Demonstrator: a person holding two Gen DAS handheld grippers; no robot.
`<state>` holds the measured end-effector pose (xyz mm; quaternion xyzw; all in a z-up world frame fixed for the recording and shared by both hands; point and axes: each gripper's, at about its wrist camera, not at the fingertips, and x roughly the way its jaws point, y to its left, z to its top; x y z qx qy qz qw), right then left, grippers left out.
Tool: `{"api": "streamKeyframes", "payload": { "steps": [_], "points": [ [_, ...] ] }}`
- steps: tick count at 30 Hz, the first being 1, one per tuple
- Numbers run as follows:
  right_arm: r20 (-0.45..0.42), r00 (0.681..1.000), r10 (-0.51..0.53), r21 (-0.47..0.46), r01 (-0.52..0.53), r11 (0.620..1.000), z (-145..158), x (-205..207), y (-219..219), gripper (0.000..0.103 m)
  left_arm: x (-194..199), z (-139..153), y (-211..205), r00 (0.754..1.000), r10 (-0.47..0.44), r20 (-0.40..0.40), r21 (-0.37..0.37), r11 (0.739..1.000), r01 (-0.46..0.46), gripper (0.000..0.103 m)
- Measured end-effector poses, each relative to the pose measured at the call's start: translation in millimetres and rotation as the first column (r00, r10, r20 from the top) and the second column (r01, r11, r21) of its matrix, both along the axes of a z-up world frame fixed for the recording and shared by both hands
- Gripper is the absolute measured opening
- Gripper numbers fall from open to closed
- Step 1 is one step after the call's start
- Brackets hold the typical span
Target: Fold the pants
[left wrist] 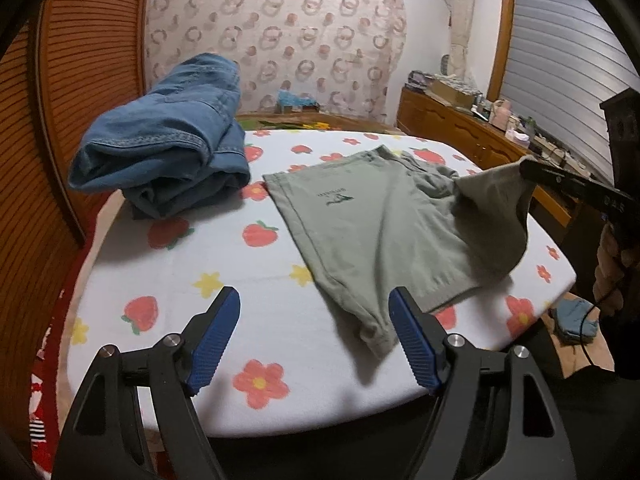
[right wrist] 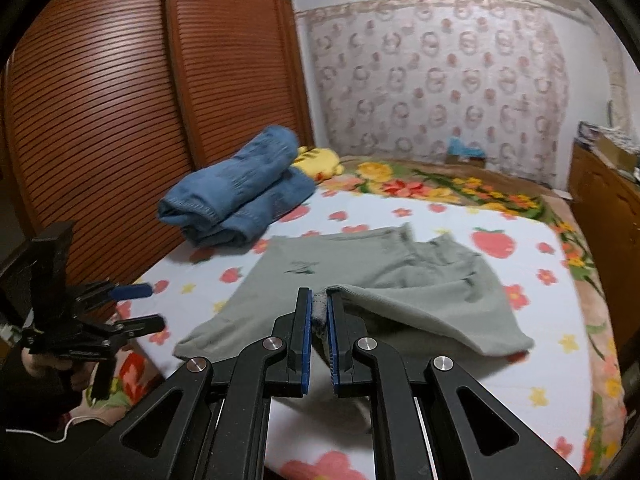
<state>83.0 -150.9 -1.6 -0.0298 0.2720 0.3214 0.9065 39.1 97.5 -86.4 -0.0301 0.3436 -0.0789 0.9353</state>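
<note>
Left gripper (left wrist: 314, 300) at the bottom of its frame gapes wide with nothing in it, while the right gripper (right wrist: 319, 312) pinches one corner of the green pants (left wrist: 372, 232) and lifts it. They lie mostly flat mid-frame on the flowery sheet (left wrist: 224, 248). Folded blue jeans (left wrist: 168, 152) sit upper left, with bare sheet between.
</note>
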Motion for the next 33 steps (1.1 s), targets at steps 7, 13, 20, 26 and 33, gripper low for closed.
{"api": "streamKeyframes", "payload": {
  "steps": [7, 13, 20, 26, 33],
  "points": [
    [-0.041, 0.993, 0.111, 0.003, -0.111, 0.994, -4.0, 8.7, 23.1, 0.007, 3.6, -2.6, 6.0, 0.999, 0.032, -0.008, 0.004, 0.999, -0.032, 0.077],
    [-0.107, 0.983, 0.146, -0.007, -0.147, 0.989, -20.1, 18.3, 24.3, 0.007, 13.5, -6.8, 7.2, 0.999, 0.038, -0.014, 0.012, 0.999, -0.038, 0.077],
    [-0.147, 0.982, 0.121, -0.028, -0.127, 0.992, -27.9, 28.3, 9.2, 0.029, 20.5, -13.4, -1.0, 0.999, 0.017, -0.029, 0.015, 1.000, -0.017, 0.077],
    [-0.094, 0.993, 0.064, -0.046, -0.068, 0.997, -19.2, 12.7, -21.6, 0.039, 34.1, -16.5, -8.1, 0.999, 0.002, -0.035, 0.028, 1.000, -0.001, 0.077],
    [-0.067, 0.994, -0.081, -0.101, 0.074, 0.992, -28.1, 25.2, -63.8, 0.042, 50.8, -15.0, -13.5, 0.999, -0.030, -0.030, 0.042, 0.999, 0.031, 0.076]
  ]
}}
